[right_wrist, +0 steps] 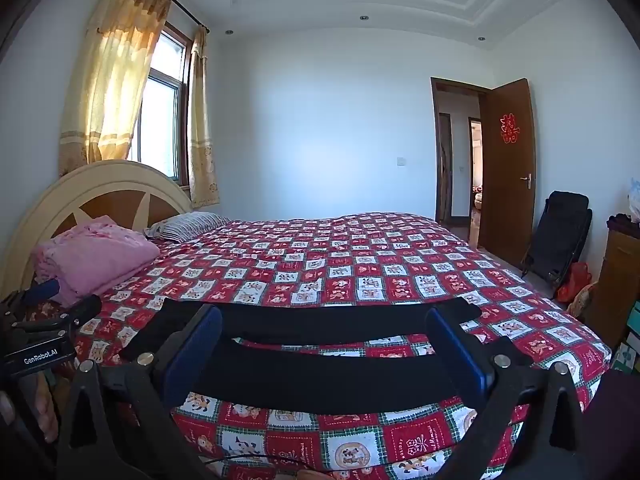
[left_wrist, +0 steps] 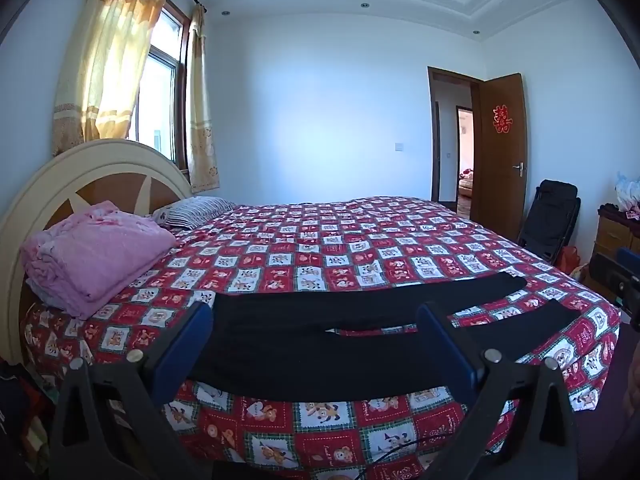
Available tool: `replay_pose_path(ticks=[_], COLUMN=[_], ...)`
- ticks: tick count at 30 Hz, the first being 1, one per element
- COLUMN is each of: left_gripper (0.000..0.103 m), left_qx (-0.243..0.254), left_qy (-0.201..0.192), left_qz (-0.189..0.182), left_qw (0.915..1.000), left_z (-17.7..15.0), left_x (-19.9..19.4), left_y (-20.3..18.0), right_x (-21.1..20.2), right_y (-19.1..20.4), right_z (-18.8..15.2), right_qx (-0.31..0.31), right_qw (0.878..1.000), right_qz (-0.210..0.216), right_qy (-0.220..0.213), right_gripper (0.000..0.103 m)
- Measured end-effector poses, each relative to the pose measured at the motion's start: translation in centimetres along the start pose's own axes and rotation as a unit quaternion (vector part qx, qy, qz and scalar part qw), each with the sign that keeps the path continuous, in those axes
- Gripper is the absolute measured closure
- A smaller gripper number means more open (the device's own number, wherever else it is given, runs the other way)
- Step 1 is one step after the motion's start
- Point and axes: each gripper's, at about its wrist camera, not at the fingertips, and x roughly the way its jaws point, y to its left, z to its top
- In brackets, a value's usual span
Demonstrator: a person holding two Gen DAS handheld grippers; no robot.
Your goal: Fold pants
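Left wrist view: left gripper (left_wrist: 320, 340) wide open, holding nothing; black pants (left_wrist: 360, 332) lie flat on the patterned bedspread (left_wrist: 320, 248) just ahead, seen between the blue fingers (left_wrist: 188, 344), legs running off to its right. Folded pink blanket (left_wrist: 96, 260) ahead-left. Right wrist view: right gripper (right_wrist: 328, 348) likewise wide open, holding nothing; pants (right_wrist: 320, 376) span between its fingers. Left gripper visible at far left (right_wrist: 44, 320).
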Motion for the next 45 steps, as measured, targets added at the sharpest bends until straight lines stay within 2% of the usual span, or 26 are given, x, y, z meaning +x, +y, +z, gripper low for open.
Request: replay_pose_path(ticks=[4, 6, 45], left_gripper=[0.000, 0.000, 0.000], left_qx=[0.020, 0.008, 0.005], left_qy=[-0.005, -0.002, -0.001], left_qz=[0.003, -0.005, 0.000], left_qw=[0.9998, 1.0000, 1.0000], left_z=[-0.3, 0.0, 0.5], left_x=[-0.2, 0.1, 0.0], left_y=[-0.9, 0.4, 0.9], right_x=[0.0, 0.0, 0.7], right_y=[0.0, 0.0, 0.0], right_z=[0.0, -0.1, -0.9], right_qx=[-0.001, -0.002, 0.000], right_qw=[1.000, 1.000, 1.000], right_qz=[-0.001, -0.001, -0.002], right_qy=[-0.002, -0.002, 0.004], right_gripper=[0.001, 0.001, 0.001])
